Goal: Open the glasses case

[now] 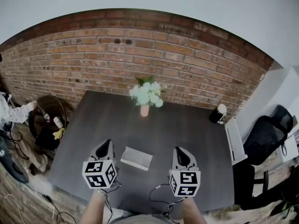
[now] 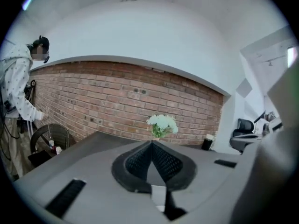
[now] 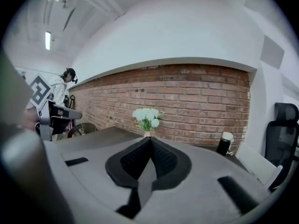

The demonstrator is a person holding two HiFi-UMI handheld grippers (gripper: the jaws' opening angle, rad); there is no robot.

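Dark grey square surface, pale flat glasses case near centre, small vase of white flowers far centre, dark container with white top, far right corner.

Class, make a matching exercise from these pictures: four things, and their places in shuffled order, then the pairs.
1. pale grey flat rectangular case
2. white flowers in a small pink vase
3. dark cylindrical bottle, white cap
4. black office chair

A. right of the dark grey table
B. table's far right corner
C. table's far edge, middle
D. table's near half, middle

Pairs: 1-D, 2-C, 3-B, 4-A
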